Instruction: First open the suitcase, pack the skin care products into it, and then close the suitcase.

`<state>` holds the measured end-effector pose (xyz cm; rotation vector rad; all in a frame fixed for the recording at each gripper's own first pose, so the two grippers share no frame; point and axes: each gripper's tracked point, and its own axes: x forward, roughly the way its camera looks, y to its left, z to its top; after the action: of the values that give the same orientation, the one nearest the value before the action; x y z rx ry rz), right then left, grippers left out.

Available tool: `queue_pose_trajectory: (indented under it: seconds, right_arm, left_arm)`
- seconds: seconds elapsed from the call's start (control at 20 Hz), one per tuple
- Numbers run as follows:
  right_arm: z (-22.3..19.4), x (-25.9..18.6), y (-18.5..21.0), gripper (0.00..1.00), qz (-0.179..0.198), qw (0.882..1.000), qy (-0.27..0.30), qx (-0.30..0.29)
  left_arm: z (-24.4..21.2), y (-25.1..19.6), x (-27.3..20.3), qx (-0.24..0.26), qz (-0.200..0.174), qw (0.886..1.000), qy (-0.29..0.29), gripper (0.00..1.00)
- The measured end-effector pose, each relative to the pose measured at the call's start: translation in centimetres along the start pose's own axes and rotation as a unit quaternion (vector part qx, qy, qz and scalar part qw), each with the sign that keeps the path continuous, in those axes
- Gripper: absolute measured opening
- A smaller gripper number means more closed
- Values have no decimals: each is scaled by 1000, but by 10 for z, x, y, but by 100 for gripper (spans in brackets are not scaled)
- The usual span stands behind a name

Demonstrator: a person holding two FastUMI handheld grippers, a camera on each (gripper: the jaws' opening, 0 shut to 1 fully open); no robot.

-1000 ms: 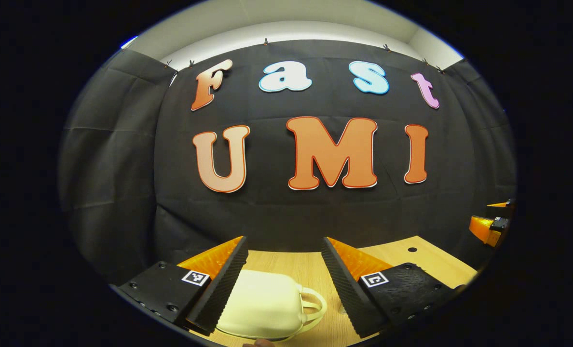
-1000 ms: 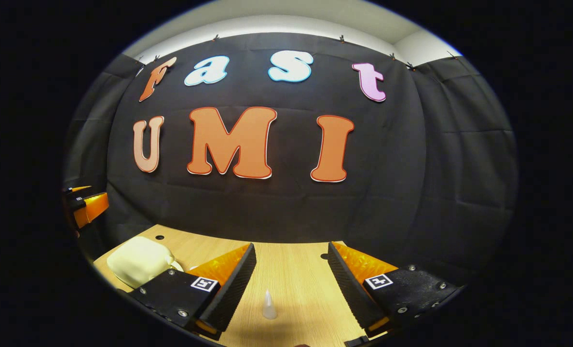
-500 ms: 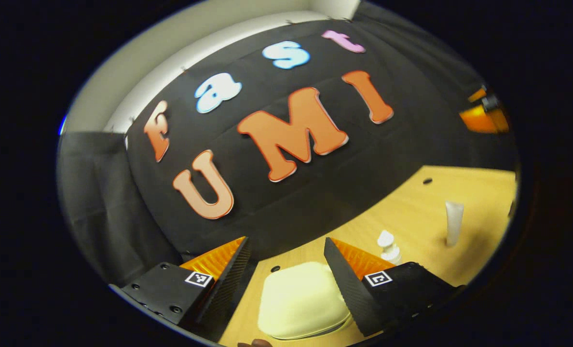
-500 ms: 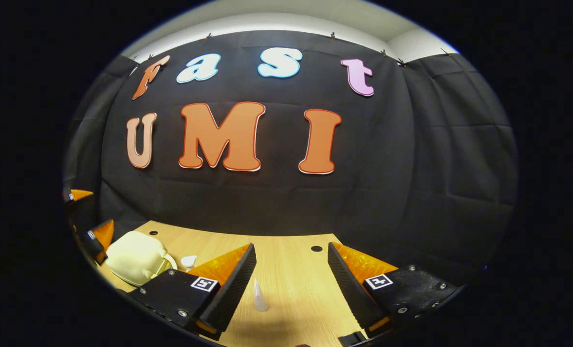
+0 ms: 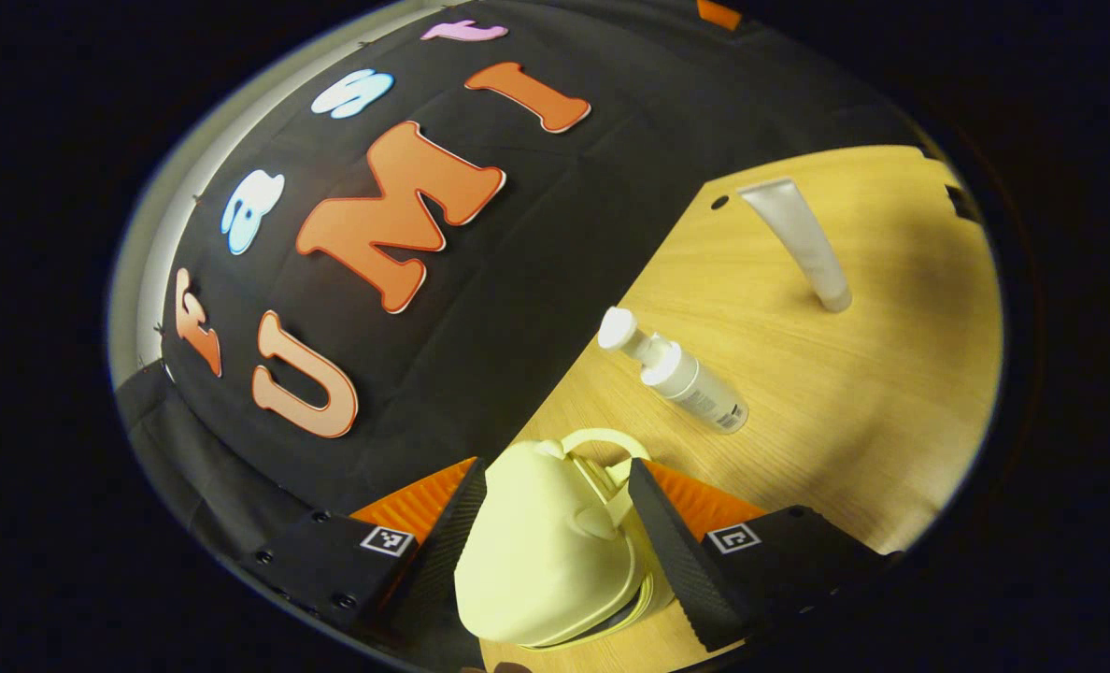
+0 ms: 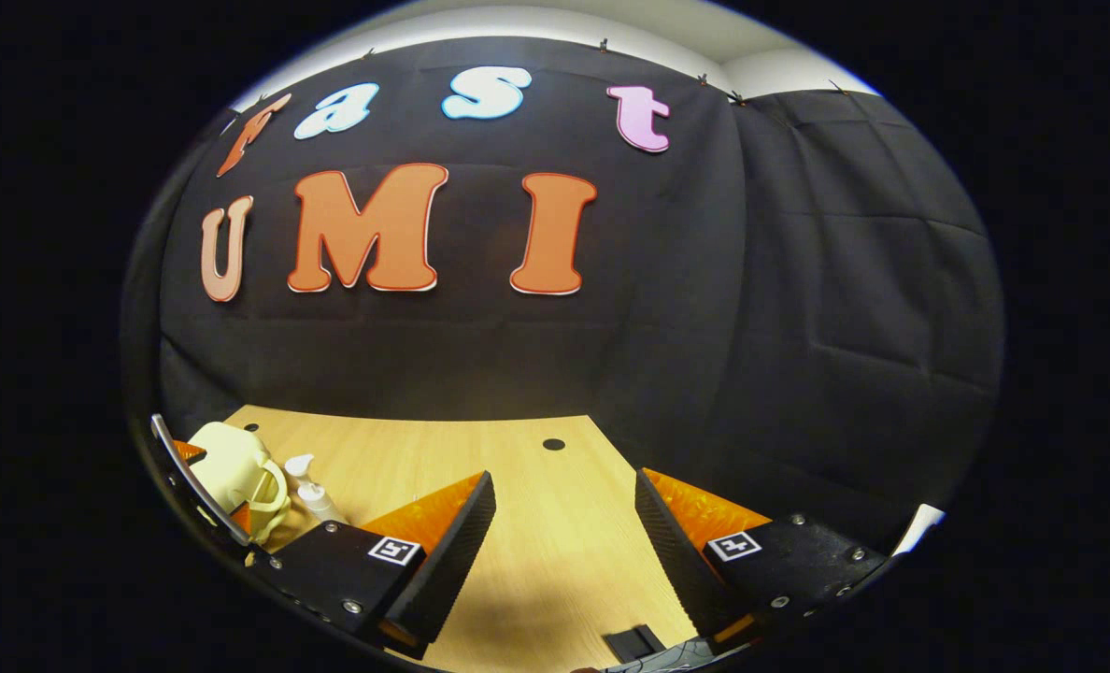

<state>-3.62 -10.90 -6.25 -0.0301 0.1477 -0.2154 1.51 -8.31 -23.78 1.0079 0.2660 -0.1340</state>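
Observation:
A small cream suitcase (image 5: 541, 561) lies shut on the wooden table (image 5: 854, 411), its looped handle (image 5: 602, 444) pointing away from me. My left gripper (image 5: 553, 465) is open and rolled to one side, and its fingers (image 5: 662, 551) stand on either side of the case, close against its shell. A white pump bottle (image 5: 681, 374) and a white tube (image 5: 798, 243) stand further off on the table. My right gripper (image 6: 564, 477) hangs open over bare wood with nothing between its fingers. In the right gripper view the suitcase (image 6: 228, 458) and the pump bottle (image 6: 310, 491) sit at the far left.
The black cloth wall closes off the back of the table. A small hole (image 6: 553, 444) marks the table near its back edge. A small black object (image 6: 634, 643) lies at the table's near edge below my right gripper.
My left gripper has rolled over and dropped toward the suitcase, which now sits between its fingers. The right gripper has swung to the right, away from the tube.

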Motion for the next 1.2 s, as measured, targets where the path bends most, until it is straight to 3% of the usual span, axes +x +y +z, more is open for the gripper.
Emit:
queue_pose_trajectory:
  seconds: [0.4,0.9,0.95,1.15,1.2]
  right_arm:
    - [-12,12,-13,96,-16,1000,19,2]
    - [-20,25,-13,96,-23,999,38,15]
    - [-20,24,-12,96,-23,999,39,16]
    - [-20,25,-8,96,-21,999,41,15]
    - [-18,25,-7,96,-20,999,41,17]
  left_arm:
    - [-32,-36,45,56,-41,996,58,98]
    - [-33,-50,74,82,-61,992,75,96]
    - [-35,-50,76,84,-62,992,78,87]
    - [-35,-63,77,83,-86,990,77,33]
    - [-31,-59,71,87,-85,990,70,28]
